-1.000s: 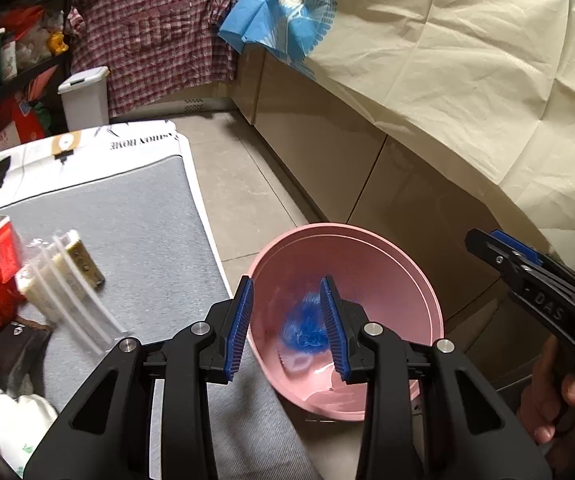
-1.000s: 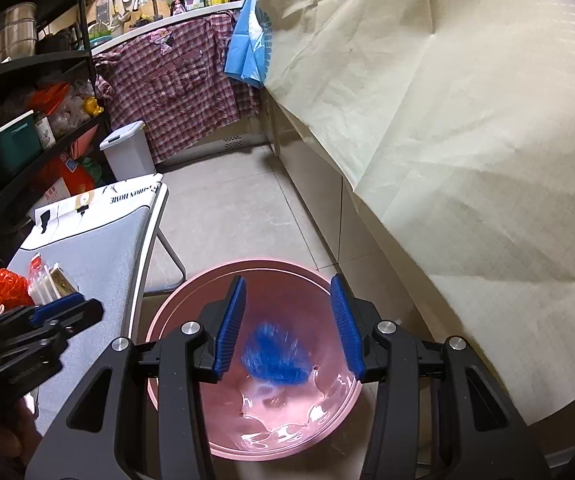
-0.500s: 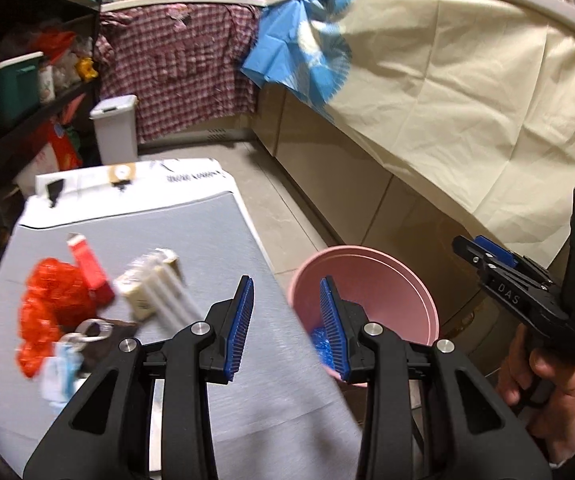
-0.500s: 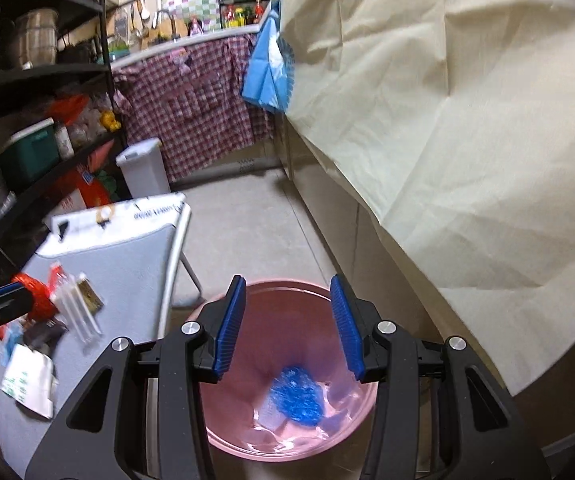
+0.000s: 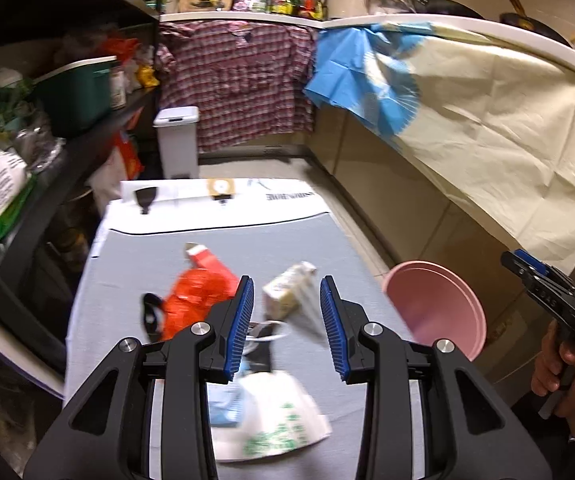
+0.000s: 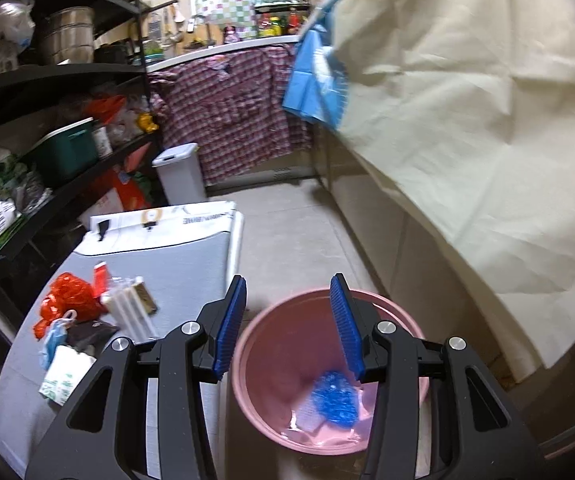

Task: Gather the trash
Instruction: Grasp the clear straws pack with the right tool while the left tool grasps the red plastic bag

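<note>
Trash lies on the grey padded board (image 5: 247, 236): a red plastic bag (image 5: 197, 296), a clear packet with a small box (image 5: 291, 292), a white bag with green print (image 5: 275, 420), a black scrap (image 5: 149, 316) and a pale blue piece (image 5: 223, 404). My left gripper (image 5: 286, 280) hangs open above this heap, holding nothing. A pink bucket (image 6: 327, 360) stands on the floor to the right of the board, with a blue wrapper (image 6: 333, 398) in its bottom. My right gripper (image 6: 289, 280) is open and empty over the bucket's near rim, and the left wrist view shows it in a hand (image 5: 515, 258).
Dark shelves (image 5: 47, 128) packed with goods run along the left. A white lidded bin (image 5: 177, 140) stands beyond the board's far end. A cream sheet (image 5: 487, 140) drapes the counter on the right, with tiled floor (image 6: 287, 232) between it and the board.
My left gripper swung away from the bucket to the left and rose, now over the trash heap. The right gripper lifted a little above the bucket. Both stayed open.
</note>
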The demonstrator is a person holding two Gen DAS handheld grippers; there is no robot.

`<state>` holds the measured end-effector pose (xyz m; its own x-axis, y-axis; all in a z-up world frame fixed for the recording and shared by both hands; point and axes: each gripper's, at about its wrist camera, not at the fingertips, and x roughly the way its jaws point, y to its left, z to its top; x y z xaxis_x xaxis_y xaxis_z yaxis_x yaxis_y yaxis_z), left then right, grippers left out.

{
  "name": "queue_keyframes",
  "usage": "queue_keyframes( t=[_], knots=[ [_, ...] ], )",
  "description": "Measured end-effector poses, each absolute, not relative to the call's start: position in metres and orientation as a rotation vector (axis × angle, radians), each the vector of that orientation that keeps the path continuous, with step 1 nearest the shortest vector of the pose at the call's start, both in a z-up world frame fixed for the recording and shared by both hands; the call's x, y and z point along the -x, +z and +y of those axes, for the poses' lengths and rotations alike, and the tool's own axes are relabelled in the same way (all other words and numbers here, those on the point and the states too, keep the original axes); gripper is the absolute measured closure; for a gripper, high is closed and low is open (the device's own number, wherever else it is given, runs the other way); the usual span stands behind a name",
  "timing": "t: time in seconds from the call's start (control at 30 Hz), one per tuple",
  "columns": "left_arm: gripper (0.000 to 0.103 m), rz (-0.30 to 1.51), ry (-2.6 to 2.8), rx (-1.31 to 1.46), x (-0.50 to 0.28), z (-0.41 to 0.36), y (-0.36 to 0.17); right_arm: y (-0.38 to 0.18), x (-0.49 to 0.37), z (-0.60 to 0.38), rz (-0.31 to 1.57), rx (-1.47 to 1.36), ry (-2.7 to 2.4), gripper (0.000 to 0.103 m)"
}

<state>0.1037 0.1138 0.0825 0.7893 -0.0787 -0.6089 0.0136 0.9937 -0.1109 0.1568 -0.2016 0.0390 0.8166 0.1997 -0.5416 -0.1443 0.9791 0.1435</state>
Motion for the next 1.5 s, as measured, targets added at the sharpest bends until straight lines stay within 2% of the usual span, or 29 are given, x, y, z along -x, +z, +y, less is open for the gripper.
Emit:
queue_keyframes(
  t=[0.3, 0.67, 1.07, 1.5],
  knots=[
    [0.068, 0.69, 0.06, 0.193, -0.116, 0.166, 0.047, 0.032, -0.171, -0.128, 0.607, -0.057, 0.323, 0.059],
    [0.068, 0.755, 0.077, 0.227, -0.141, 0.191, 0.013, -0.018, -0.198, -0.035, 0.693, 0.036, 0.446, 0.059],
    [0.068, 0.785, 0.05, 0.198, -0.154, 0.184, -0.004, -0.055, -0.209, -0.004, 0.765, 0.132, 0.489, 0.058],
    [0.068, 0.823, 0.046, 0.202, -0.162, 0.183, -0.018, -0.069, -0.218, 0.007, 0.815, 0.158, 0.474, 0.058]
  ],
)
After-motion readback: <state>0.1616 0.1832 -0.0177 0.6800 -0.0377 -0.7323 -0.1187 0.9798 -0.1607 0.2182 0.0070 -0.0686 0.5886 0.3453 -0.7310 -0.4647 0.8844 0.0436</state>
